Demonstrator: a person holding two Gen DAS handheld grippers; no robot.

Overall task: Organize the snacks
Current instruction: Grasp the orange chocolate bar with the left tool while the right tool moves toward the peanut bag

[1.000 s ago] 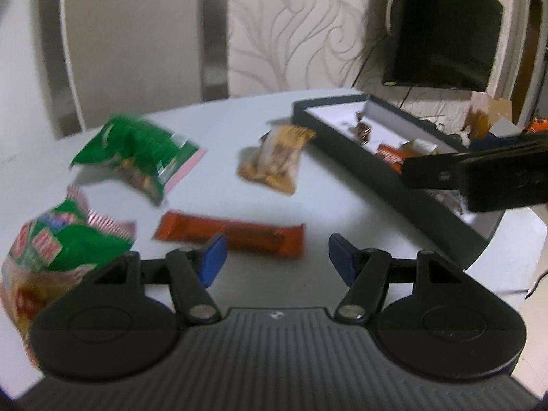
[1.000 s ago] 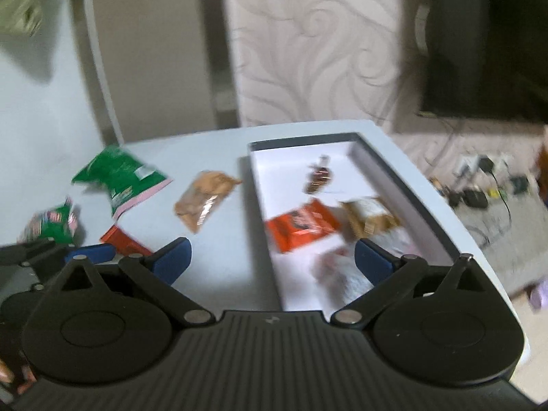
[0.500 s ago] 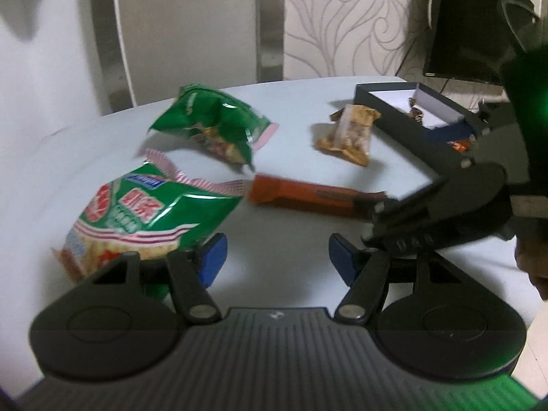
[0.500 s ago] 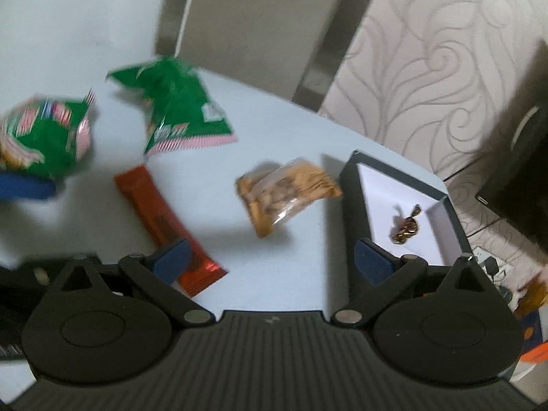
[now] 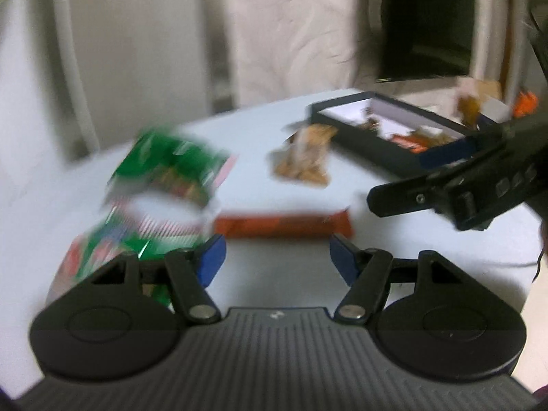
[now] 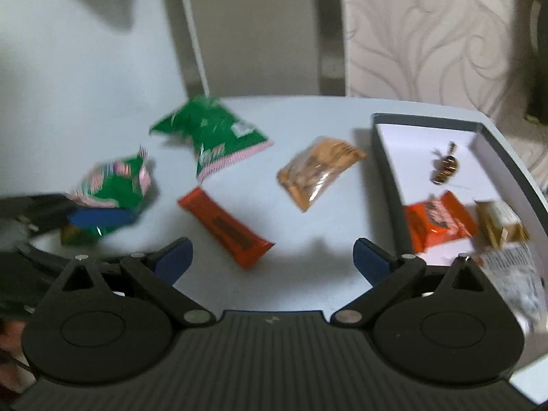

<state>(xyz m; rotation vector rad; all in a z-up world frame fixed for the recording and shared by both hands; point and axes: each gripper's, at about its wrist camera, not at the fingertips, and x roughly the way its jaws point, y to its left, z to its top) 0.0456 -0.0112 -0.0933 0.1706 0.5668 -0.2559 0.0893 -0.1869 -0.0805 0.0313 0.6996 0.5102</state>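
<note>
On the white table [image 6: 325, 212] lie an orange bar [image 6: 226, 227] [image 5: 284, 226], a clear bag of nuts [image 6: 320, 171] [image 5: 304, 161], a far green bag [image 6: 212, 137] [image 5: 171, 164] and a near green bag [image 6: 113, 191] [image 5: 113, 250]. The dark box [image 6: 387, 178] [image 5: 370, 147] holds an orange pack [image 6: 438, 222], a tan pack [image 6: 500, 226], a small dark sweet [image 6: 445, 167] and a clear wrapper [image 6: 513, 274]. My left gripper [image 5: 277, 262] is open just short of the orange bar. My right gripper [image 6: 272, 260] is open above the bar's near end.
A dark TV screen [image 5: 424, 30] hangs on the patterned wall behind the table. A white door frame [image 6: 195, 34] stands at the back left. The right gripper's body [image 5: 462, 185] crosses the right side of the left wrist view.
Both views have swung; the right gripper has turned back toward the box and now sits over the orange bar. The left gripper has shifted right, toward the bar. Both stay open.
</note>
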